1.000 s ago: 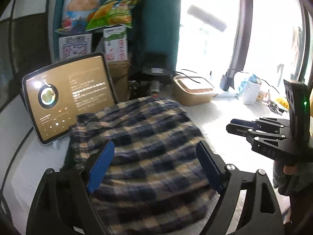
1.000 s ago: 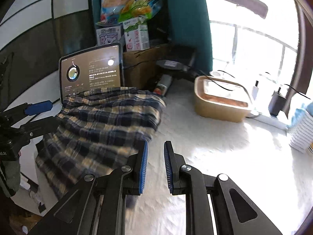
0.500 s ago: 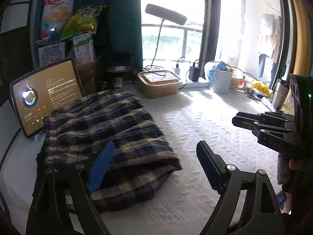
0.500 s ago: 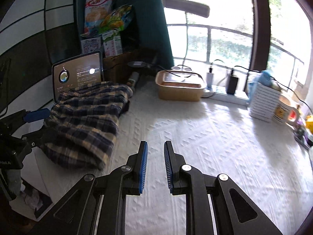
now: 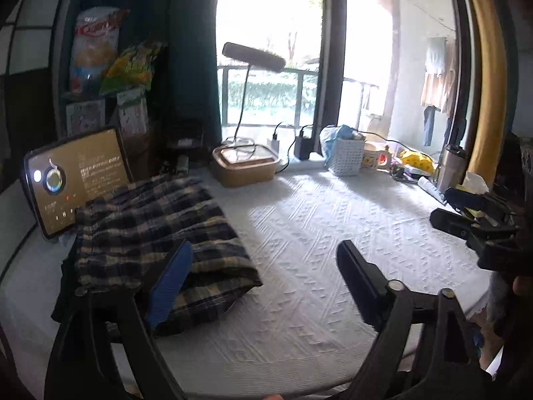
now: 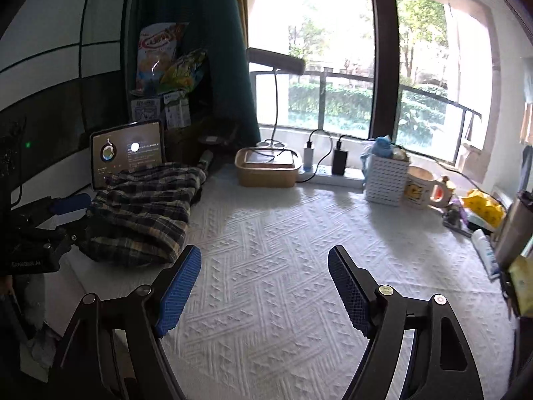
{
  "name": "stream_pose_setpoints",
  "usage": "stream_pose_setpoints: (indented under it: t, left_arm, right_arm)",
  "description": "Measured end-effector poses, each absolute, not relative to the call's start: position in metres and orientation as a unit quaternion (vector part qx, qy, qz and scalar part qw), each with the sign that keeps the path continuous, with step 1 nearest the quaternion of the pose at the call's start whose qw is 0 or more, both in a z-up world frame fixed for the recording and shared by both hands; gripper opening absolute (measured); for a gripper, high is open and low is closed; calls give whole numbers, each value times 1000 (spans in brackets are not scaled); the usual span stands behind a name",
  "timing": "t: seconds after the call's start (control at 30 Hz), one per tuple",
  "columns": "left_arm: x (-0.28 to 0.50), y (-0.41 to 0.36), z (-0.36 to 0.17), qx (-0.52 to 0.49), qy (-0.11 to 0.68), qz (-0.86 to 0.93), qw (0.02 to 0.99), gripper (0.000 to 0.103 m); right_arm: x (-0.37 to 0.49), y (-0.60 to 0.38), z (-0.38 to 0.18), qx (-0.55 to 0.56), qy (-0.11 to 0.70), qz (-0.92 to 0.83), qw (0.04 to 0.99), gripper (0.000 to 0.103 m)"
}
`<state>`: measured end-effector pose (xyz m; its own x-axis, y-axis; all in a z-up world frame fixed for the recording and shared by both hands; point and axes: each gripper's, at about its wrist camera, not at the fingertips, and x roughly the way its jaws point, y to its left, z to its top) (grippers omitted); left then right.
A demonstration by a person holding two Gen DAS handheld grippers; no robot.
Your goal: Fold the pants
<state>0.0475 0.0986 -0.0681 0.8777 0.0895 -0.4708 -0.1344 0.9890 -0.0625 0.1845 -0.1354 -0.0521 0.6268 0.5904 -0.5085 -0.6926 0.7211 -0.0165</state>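
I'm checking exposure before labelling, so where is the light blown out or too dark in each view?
Left wrist view: the window is blown white, the snack bags corner is dim, straight frames bow. Right wrist view: the window glares less, greenery shows; the plaid pants sit in shade.

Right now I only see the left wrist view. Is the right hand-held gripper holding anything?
Observer: No. The right hand-held gripper has just been opening. Its jaws stand wide with nothing between them, over bare white cloth.
Operator: Is it clear of the pants?
Observer: Yes. The plaid pants lie folded to its left, apart from both pads, in front of the tablet.
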Motion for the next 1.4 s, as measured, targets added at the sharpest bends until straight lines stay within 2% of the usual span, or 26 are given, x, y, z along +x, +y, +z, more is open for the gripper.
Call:
stream_pose_setpoints:
  t: [0.1, 0.37, 0.53, 1.4]
  left_arm:
    - [41, 87, -57, -35, 216, 58, 974, 99]
    - [27, 73, -32, -34, 173, 73, 982, 101]
    - [18, 59, -26, -2, 148, 88, 985, 101]
    - [15, 67, -38, -13, 153, 88, 984, 101]
  right_arm:
    - [173, -153, -39, -99, 224, 344, 906, 89]
    - [155, -184, -10, -90, 191, 318, 924, 91]
    - [146, -196, 3, -84, 170, 308, 932, 98]
    - [150, -180, -2, -99, 189, 306, 928, 99]
